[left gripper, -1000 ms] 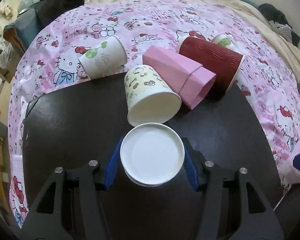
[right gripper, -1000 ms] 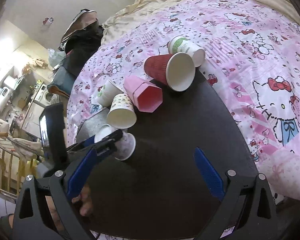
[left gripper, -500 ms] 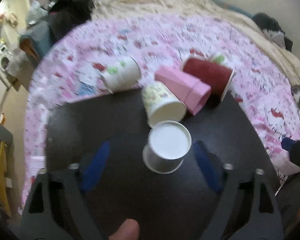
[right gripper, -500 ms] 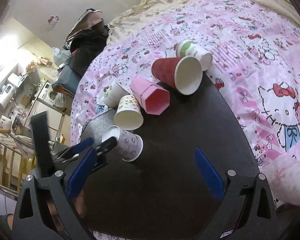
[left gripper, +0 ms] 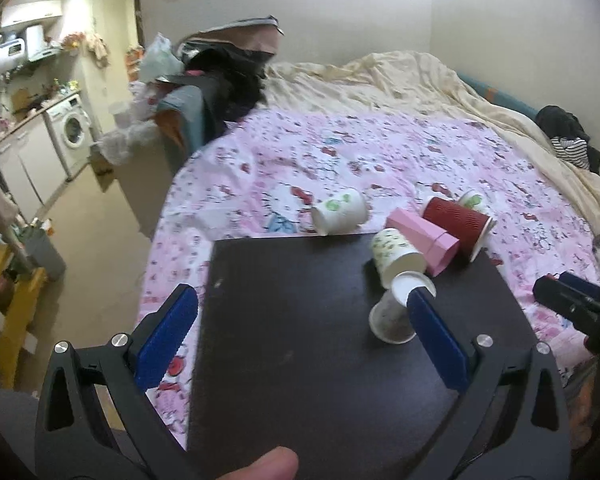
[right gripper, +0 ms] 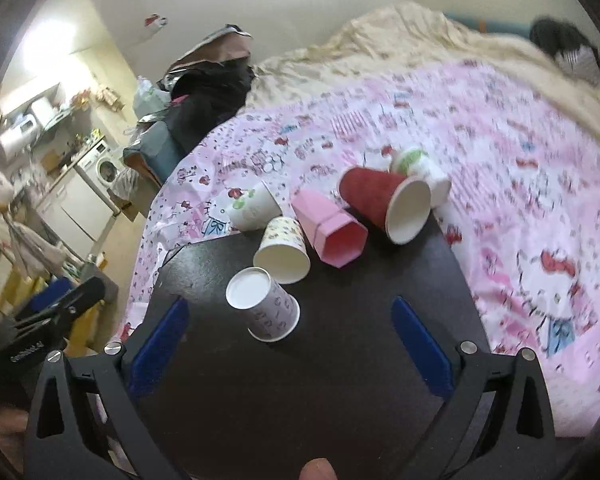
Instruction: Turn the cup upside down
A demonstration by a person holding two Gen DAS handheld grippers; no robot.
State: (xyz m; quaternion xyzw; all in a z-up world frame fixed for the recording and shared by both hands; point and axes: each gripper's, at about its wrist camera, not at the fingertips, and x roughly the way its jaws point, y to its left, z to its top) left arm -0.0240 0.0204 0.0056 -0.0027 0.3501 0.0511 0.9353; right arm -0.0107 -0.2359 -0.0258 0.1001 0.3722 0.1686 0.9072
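A small white patterned paper cup stands upside down on the dark table, its flat base up. It also shows in the left wrist view, partly behind my left gripper's right finger. My left gripper is open and empty, pulled back over the table's left part. My right gripper is open and empty, with the cup just beyond and between its fingers, not touched. The left gripper appears at the left edge of the right wrist view.
Several cups lie on their sides at the table's far edge: a yellow-patterned one, a pink hexagonal one, a red ribbed one, two white-green ones. A pink Hello Kitty bedspread lies around the table.
My left gripper opened, let go of the patterned cup and drew back to the left. The cup stands upside down on the table. My right gripper shifted slightly toward the cup.
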